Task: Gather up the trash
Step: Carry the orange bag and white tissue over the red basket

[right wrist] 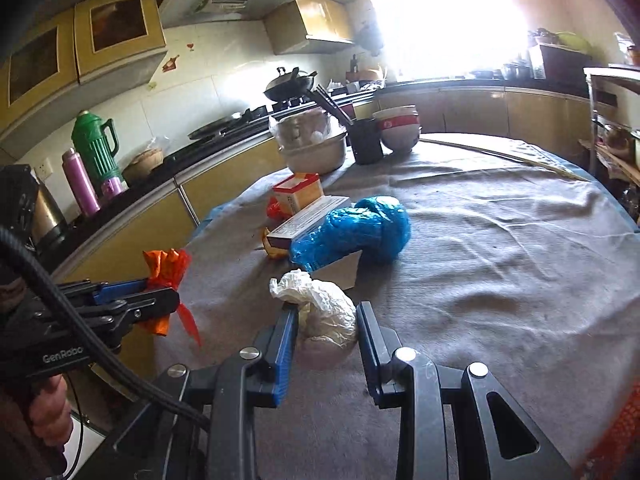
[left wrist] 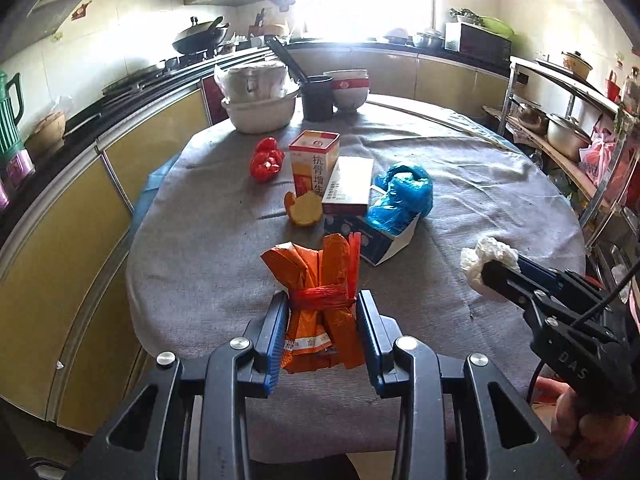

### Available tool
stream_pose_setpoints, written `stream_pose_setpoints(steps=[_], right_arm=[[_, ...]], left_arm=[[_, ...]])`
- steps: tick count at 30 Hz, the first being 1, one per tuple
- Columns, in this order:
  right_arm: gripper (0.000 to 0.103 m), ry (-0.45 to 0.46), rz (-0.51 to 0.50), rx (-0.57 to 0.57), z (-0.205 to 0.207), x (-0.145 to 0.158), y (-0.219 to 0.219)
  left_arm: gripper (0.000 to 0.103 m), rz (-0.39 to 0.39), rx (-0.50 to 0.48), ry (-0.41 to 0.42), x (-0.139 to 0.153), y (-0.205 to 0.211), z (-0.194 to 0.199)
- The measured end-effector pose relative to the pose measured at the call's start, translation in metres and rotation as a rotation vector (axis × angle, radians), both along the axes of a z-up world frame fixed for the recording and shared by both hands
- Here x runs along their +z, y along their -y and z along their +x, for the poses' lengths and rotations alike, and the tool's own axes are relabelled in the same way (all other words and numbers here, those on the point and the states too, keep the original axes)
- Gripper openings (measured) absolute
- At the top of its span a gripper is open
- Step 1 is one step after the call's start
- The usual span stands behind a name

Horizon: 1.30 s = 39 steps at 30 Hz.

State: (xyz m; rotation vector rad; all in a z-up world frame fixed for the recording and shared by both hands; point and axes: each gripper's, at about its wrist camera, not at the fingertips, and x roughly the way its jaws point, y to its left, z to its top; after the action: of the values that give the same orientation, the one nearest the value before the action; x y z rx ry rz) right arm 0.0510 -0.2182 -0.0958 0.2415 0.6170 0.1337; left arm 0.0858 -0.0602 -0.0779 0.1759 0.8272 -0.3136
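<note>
Nearest, the left gripper (left wrist: 322,316) is clamped on an orange plastic wrapper bundle tied with red string (left wrist: 320,304), lifted above the near edge of the grey-clothed round table (left wrist: 500,184), probably for carrying to a bin. Beside it, the right gripper (right wrist: 326,320) pinches a crumpled white plastic wad (right wrist: 320,304). Farther in, around the middle, a blue plastic bag (left wrist: 400,194), cardboard boxes (left wrist: 314,160) and an orange peel (left wrist: 304,208) lie clustered, awaiting collection.

Orange wrapper (left wrist: 320,304) – white wad (right wrist: 324,312) – blue bag (left wrist: 400,196).
</note>
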Motion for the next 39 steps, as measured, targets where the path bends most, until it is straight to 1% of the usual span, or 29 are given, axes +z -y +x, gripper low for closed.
stream_pose_setpoints(steps=[9, 14, 17, 28, 34, 39], right_arm=[[0.032, -0.005, 0.017, -0.038, -0.026, 0.005, 0.019], [0.032, -0.007, 0.025, -0.07, -0.045, 0.007, 0.034], [0.032, -0.012, 0.024, -0.095, -0.055, 0.01, 0.043], [0.032, 0.016, 0.018, -0.2, -0.106, 0.021, 0.089], [0.032, 0.019, 0.07, -0.27, -0.135, 0.02, 0.123], [0.033, 0.016, 0.077, -0.349, -0.158, 0.017, 0.151]], left_arm=[[0.036, 0.016, -0.024, 0.003, 0.005, 0.018, -0.015], [0.036, 0.004, -0.051, -0.025, 0.004, 0.029, -0.022], [0.036, 0.007, -0.066, -0.025, 0.006, 0.038, -0.028], [0.036, 0.03, -0.141, -0.001, 0.015, 0.071, -0.05], [0.036, 0.053, -0.192, 0.007, 0.016, 0.092, -0.063], [0.036, 0.071, -0.252, 0.014, 0.016, 0.115, -0.073]])
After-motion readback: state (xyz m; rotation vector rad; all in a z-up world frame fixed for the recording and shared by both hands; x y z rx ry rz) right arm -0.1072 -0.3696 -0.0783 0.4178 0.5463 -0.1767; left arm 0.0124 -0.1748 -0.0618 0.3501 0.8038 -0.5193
